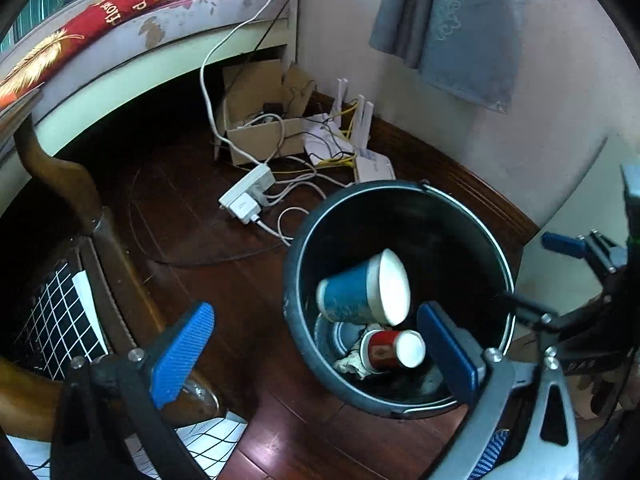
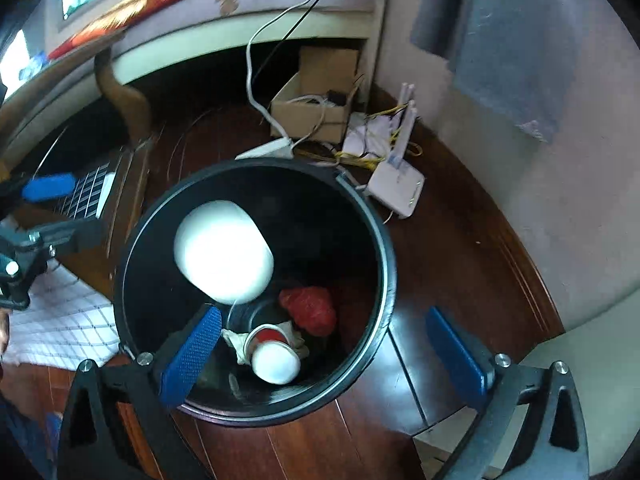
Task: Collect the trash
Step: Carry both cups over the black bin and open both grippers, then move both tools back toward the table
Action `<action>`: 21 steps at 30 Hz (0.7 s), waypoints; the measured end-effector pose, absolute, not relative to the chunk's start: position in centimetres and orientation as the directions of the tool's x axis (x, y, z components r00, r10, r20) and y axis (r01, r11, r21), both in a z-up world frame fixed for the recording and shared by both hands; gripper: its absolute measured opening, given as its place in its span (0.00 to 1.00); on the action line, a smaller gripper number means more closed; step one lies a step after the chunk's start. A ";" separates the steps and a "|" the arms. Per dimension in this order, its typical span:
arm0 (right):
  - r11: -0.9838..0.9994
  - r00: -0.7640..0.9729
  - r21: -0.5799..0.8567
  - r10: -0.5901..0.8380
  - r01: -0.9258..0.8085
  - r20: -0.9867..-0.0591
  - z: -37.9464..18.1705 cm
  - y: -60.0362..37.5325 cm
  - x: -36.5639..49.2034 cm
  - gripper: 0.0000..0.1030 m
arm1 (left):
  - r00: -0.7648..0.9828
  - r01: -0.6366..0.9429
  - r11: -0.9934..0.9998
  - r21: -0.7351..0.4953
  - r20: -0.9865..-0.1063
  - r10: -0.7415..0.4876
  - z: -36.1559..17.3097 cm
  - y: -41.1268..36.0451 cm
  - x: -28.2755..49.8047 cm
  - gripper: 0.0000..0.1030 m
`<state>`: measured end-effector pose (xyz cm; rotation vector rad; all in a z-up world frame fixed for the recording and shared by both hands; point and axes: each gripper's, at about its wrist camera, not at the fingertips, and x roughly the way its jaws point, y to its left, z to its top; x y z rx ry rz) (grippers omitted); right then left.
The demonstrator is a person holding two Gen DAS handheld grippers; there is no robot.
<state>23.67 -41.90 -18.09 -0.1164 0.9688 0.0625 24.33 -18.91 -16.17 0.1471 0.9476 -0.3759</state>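
both grippers over black bin [image 1: 304, 272] on dark wood floor [image 1: 192, 208], near corner of room. left gripper [image 1: 316, 356] jaws wide, nothing between pads; right-hand pad sits over bin rim, left-hand pad out over floor by chair leg [image 1: 60, 176]. right gripper [image 2: 326, 354] jaws wide too, empty; left-hand pad over bin opening, right-hand pad outside rim. blue paper cup [image 1: 362, 290] inside bin, tilted on side, white mouth facing up-right, blurred in both views; cannot tell if resting on anything. red/white cup [image 1: 394, 350] lying on side at bin bottom w/ crumpled tissue [image 1: 352, 362] touching it. red crumpled wrapper [image 2: 310, 310] beside cup in right wrist view. behind bin: power strip [image 1: 248, 196] w/ cables, cardboard box [image 1: 260, 128], white router [image 2: 396, 190] just beside bin rim. grey cloth [image 1: 452, 28] hanging on wall. bed w/ patterned cover [image 1: 120, 8] upper left. grid-pattern mat [image 2: 56, 312] left of bin.
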 end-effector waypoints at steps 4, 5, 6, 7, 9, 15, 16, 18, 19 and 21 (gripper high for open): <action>0.994 0.594 -0.083 -0.022 -0.075 -0.804 -16.8 -42.0 23.0 1.00 | 0.543 0.354 0.935 -0.036 -0.806 -0.236 -15.7 -18.2 24.1 0.99; 0.994 0.599 -0.088 -0.029 -0.068 -0.800 -16.5 -41.9 22.9 1.00 | 0.551 0.350 0.936 -0.036 -0.800 -0.237 -15.5 -17.9 24.3 0.99; 0.994 0.609 -0.089 -0.035 -0.059 -0.792 -15.8 -41.8 22.7 1.00 | 0.561 0.347 0.937 -0.036 -0.793 -0.238 -15.0 -17.7 23.9 0.99; 0.995 0.618 -0.088 -0.037 -0.052 -0.785 -15.3 -41.7 22.5 1.00 | 0.573 0.342 0.939 -0.032 -0.785 -0.235 -14.4 -17.5 23.5 0.99; 0.996 0.635 -0.086 -0.045 -0.035 -0.771 -14.0 -41.5 22.0 1.00 | 0.592 0.332 0.943 -0.022 -0.773 -0.227 -13.8 -17.5 23.5 0.99; 0.997 0.676 -0.075 -0.040 -0.023 -0.736 -10.7 -40.3 20.5 1.00 | 0.642 0.298 0.954 -0.001 -0.739 -0.201 -10.8 -16.2 21.3 0.99; 0.997 0.682 -0.072 -0.038 -0.022 -0.731 -10.2 -40.1 20.3 1.00 | 0.650 0.292 0.956 0.001 -0.734 -0.198 -10.5 -16.0 20.9 0.99; 0.998 0.694 -0.067 -0.035 -0.019 -0.719 -9.0 -39.5 19.5 1.00 | 0.664 0.280 0.960 0.008 -0.724 -0.188 -9.7 -15.7 20.3 0.99; 0.998 0.702 -0.058 -0.028 -0.020 -0.712 -8.6 -39.2 19.2 1.00 | 0.673 0.273 0.962 0.010 -0.716 -0.183 -9.2 -15.4 19.9 0.99; 0.999 0.713 -0.052 -0.026 -0.015 -0.701 -7.7 -38.5 18.6 1.00 | 0.688 0.264 0.964 0.017 -0.704 -0.176 -8.5 -14.9 19.3 0.99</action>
